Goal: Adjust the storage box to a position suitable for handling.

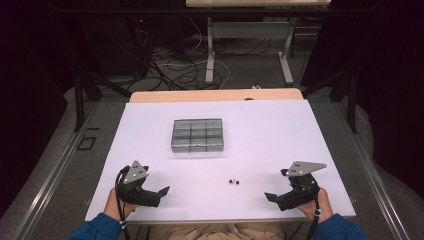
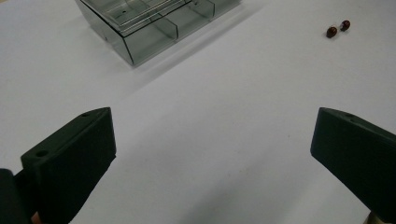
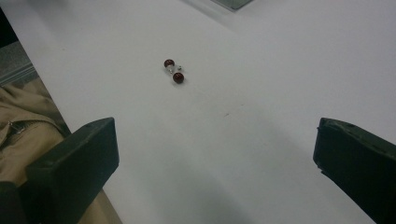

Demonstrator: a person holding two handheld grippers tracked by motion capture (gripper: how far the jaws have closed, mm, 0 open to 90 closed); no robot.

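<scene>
Dark red beads point(image 3: 173, 71), two of them with a small clear piece between, lie on the white table point(image 1: 260, 135) between the grippers, their row running roughly from the near edge toward the box. The clear compartmented box point(image 1: 197, 135) sits farther back; its cells look empty, though glare obscures them. The left gripper point(image 1: 162, 191) and right gripper point(image 1: 270, 197) stand wide open, holding nothing.

High view looks forward and down from above the near edge, taking in the whole white table point(image 1: 260, 130). Left gripper view sits low and close, facing far-right toward the clear box point(image 2: 140, 28) and beads point(image 2: 338, 29). Right gripper view faces left, close, sharing the beads point(image 3: 173, 71) and a box corner.
</scene>
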